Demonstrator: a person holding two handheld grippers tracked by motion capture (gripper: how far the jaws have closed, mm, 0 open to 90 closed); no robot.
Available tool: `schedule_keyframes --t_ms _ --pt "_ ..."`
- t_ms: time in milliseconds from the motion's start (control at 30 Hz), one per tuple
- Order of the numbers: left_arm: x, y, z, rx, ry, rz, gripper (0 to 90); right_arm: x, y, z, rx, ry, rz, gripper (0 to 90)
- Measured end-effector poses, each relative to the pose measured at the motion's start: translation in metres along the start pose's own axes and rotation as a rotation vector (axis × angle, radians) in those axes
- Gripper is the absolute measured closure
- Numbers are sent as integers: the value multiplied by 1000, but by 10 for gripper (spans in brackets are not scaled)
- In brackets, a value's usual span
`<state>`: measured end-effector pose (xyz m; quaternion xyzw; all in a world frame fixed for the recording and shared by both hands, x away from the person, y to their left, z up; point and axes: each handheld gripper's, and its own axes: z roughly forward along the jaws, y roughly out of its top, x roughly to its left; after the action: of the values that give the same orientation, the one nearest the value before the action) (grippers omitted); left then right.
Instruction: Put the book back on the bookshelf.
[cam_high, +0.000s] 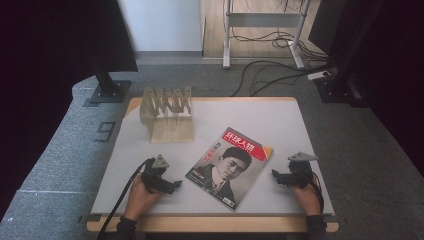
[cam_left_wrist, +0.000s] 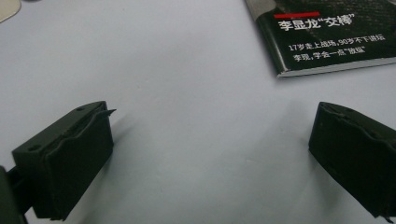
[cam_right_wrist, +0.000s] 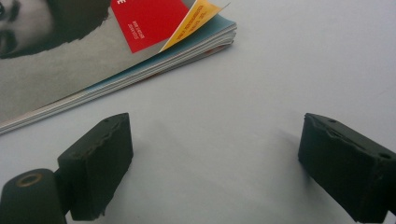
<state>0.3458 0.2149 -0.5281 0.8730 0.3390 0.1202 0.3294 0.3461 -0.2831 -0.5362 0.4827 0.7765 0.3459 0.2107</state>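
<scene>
A grey table (cam_high: 280, 115) takes up the middle of the high view, its wooden edge showing along the bottom of the frame. Toward its upper left stands a pale wooden rack (cam_high: 167, 112) with upright slots, all of them unfilled as far as the view tells. Right of centre, lower down, a magazine (cam_high: 230, 167) lies flat and turned at an angle, cover up, with a red title block at its top and a dark portrait below.

The left gripper (cam_high: 176, 186) sits at the lower left of the magazine, just beside its near corner but apart from it. In the left gripper view its jaws are spread wide over bare table, and the magazine's dark corner (cam_left_wrist: 327, 37) lies in the upper right of that frame. The right gripper (cam_high: 274, 174) rests to the right of the magazine, near its long edge. In the right gripper view its jaws also stand wide apart with nothing between them, while the page edges (cam_right_wrist: 140, 74) and a slightly lifted yellow cover corner (cam_right_wrist: 201, 16) cross the upper left.

This looks like the approach step: both claws flank the magazine and neither touches it. The next move probably calls for sliding one jaw under the loose page edge and closing on it, lifting without bending the cover, likely toward the rack.
</scene>
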Motion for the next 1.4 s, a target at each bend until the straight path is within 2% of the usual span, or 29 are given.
schedule_keyframes --t_ms 200,267,333,500,700,800,833,867,967,1067,1133,1333,1400 --pt "2 3 0 16 -12 11 0 0 0 0 0 -5 -2 95" --pt "3 8 1 56 -19 22 0 1 0 0 -1 -6 -3 95" --pt "2 10 1 72 -10 16 0 1 0 0 -1 -6 -3 96" --pt "0 2 2 4 -1 8 0 0 0 0 -1 -4 -2 95" --pt "0 2 1 3 -1 9 0 0 0 0 0 -3 -1 96" --pt "1 4 2 3 -16 30 0 0 0 0 -1 -1 -2 98" --pt "2 6 3 1 -25 27 0 0 0 0 -1 -1 -2 98" --pt "1 9 4 -27 -39 20 0 0 0 -1 0 1 -4 102" --pt "-2 13 5 -28 -47 33 0 0 0 -1 -2 3 -6 112" --pt "-9 22 6 -20 -40 78 0 0 0 -1 -5 13 -10 123" --pt "-12 27 7 -16 -53 84 0 0 1 -2 -6 24 -7 123" --pt "-16 40 17 -15 -57 109 0 1 9 -7 -29 45 -13 121" --pt "-15 43 20 -27 -67 98 0 3 12 -6 -32 49 -14 121"
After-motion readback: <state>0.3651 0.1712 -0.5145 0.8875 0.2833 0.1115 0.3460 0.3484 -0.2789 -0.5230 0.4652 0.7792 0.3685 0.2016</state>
